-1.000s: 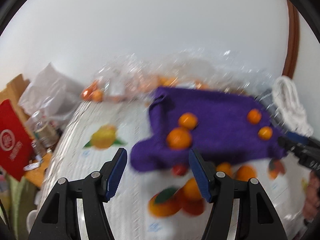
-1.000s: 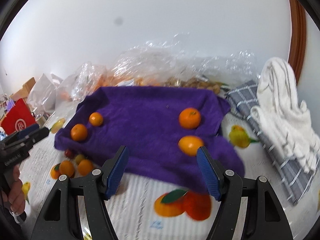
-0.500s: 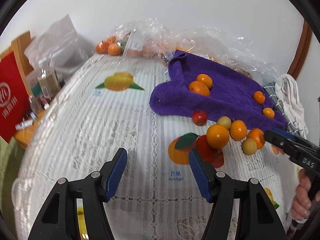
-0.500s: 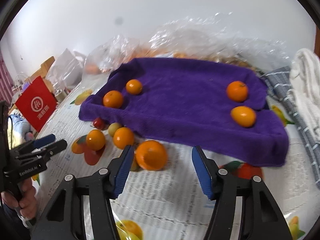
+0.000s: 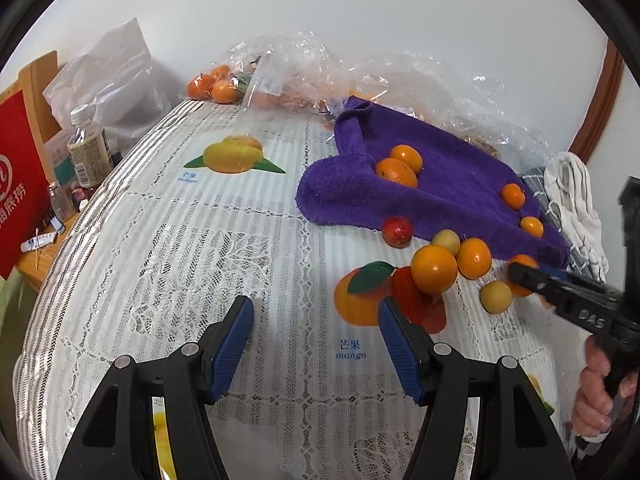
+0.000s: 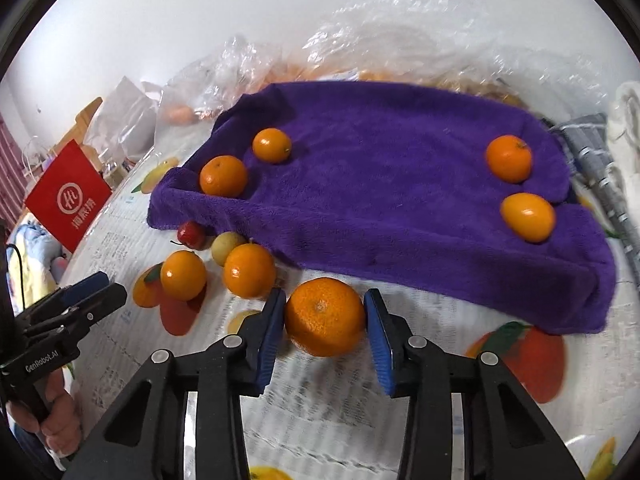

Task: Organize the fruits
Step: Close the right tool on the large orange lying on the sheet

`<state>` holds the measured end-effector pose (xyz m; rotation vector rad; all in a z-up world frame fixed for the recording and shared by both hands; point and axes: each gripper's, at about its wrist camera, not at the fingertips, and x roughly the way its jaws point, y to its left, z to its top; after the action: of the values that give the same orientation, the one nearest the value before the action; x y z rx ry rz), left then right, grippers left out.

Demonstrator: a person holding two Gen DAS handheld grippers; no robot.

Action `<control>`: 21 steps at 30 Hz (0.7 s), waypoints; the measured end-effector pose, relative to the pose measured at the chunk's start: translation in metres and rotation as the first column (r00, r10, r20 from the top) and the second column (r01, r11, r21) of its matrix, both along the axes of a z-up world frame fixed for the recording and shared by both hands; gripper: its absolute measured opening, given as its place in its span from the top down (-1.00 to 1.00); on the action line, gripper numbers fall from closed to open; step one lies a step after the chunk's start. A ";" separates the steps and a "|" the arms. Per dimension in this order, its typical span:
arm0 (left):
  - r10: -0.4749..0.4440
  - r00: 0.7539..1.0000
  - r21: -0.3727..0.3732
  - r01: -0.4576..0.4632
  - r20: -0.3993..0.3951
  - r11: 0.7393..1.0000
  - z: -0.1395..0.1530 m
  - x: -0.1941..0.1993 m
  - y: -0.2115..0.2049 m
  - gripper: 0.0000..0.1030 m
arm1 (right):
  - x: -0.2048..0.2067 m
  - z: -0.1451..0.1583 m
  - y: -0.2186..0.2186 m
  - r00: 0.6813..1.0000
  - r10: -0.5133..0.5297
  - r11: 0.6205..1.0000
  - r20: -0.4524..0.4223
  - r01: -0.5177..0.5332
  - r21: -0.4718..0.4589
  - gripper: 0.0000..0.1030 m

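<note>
The bench [image 5: 240, 248] is being covered by a white lace cloth printed with fruit pictures, and it is being seen beneath both grippers. A purple towel [image 6: 400, 200] is being spread on it just ahead of the right gripper [image 6: 325, 320]; four oranges are being carried on the towel, two toward its left end [image 6: 223, 176] and two toward its right end [image 6: 509, 159]. Clear plastic bags [image 6: 400, 40] are being piled beyond the towel. The left gripper [image 5: 316, 340] is being held wide apart over bare cloth, with nothing between its blue pads. A large orange [image 6: 325, 316] is being framed by the right gripper's pads, which are being pressed close at its two sides, so a grasp on it is being taken or is nearly taken. To the left of that orange, smaller loose fruits are being clustered at the towel's near edge: two oranges [image 6: 249, 271], a pale yellow fruit [image 6: 225, 245] and a small red fruit [image 6: 191, 235].
</note>
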<state>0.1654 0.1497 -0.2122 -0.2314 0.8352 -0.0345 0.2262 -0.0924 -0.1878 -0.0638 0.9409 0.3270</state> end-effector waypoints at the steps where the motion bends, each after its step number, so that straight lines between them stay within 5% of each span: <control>1: -0.005 1.000 0.002 0.005 -0.002 1.000 0.000 0.001 -0.001 -0.28 | -0.005 0.003 -0.005 1.000 -0.004 1.000 0.018 0.004 -0.018 0.22; 10: -0.023 1.000 0.046 0.024 -0.021 0.999 -0.001 0.004 -0.008 -0.37 | -0.012 -0.009 -0.036 0.999 -0.049 0.999 0.000 0.049 -0.021 0.21; 21: -0.112 0.994 -0.033 0.112 -0.018 0.993 0.021 0.004 -0.030 -0.30 | -0.014 -0.010 -0.036 0.999 -0.035 0.997 0.007 0.035 -0.064 0.22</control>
<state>0.1695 0.1198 -0.1916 -0.2151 0.8676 -0.1510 0.2118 -0.1282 -0.1976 -0.1070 0.9458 0.2638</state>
